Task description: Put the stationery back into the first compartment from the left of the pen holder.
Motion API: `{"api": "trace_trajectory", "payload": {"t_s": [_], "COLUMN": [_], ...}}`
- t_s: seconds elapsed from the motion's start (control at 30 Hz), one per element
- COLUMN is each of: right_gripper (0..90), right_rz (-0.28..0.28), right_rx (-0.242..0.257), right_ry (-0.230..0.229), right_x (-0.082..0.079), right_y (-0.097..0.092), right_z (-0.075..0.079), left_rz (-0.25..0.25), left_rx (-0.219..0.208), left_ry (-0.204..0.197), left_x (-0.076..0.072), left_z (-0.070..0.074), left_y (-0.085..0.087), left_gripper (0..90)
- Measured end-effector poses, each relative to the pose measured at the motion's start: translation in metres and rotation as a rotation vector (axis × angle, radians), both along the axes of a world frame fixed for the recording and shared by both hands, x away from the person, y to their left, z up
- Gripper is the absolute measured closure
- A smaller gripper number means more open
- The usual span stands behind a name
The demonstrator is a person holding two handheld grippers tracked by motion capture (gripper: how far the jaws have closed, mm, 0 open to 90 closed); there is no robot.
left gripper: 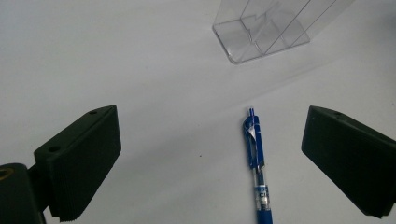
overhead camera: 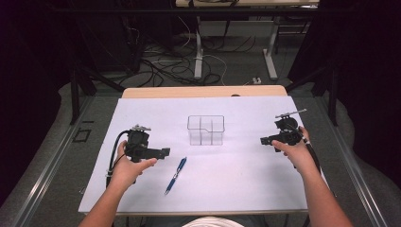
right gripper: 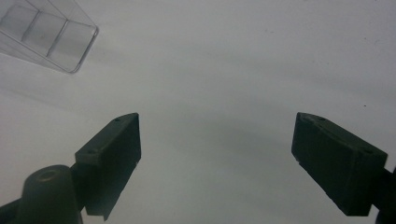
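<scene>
A blue pen [overhead camera: 176,175] lies on the white table sheet [overhead camera: 227,189], in front of a clear plastic organizer box [overhead camera: 205,129] with several compartments. My left gripper [overhead camera: 163,153] hovers just left of the pen, jaws open and pointing right. In the left gripper view the pen [left gripper: 257,168] lies on the sheet between my wide jaws, nearer the right one, untouched; the clear box [left gripper: 266,28] stands beyond. My right gripper [overhead camera: 264,140] is at the right side of the sheet, open and empty, pointing left. Its own view has the clear box [right gripper: 44,35] at the upper left.
The table's wooden far edge [overhead camera: 203,91] borders a floor with cables and desk legs [overhead camera: 198,56]. Bare white sheet lies between the pen and my right hand [overhead camera: 298,153].
</scene>
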State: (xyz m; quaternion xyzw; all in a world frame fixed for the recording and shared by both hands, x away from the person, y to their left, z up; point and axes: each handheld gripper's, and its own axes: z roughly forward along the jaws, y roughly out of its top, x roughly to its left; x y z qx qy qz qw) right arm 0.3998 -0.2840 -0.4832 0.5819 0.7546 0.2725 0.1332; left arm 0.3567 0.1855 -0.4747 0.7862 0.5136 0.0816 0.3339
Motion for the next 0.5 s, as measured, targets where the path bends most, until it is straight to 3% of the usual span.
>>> {"api": "trace_trajectory", "payload": {"t_s": [0.13, 0.37, 0.5], "right_gripper": [15.2, 15.2, 15.2], "right_rz": [0.014, 0.016, 0.022], "right_rx": [-0.008, -0.012, -0.013], "right_ry": [-0.002, 0.0, -0.001], "right_x": [0.0, -0.001, -0.001], "right_y": [0.002, 0.004, 0.005], "right_z": [0.0, 0.0, 0.0], "left_rz": [-0.008, -0.02, -0.023], "left_rx": [-0.022, -0.017, 0.018], "left_ry": [0.019, 0.049, 0.068], "left_x": [-0.006, -0.014, -0.019], "left_z": [-0.001, -0.006, -0.011], "left_y": [0.0, -0.007, -0.011], "left_gripper": [4.7, 4.8, 9.6]}}
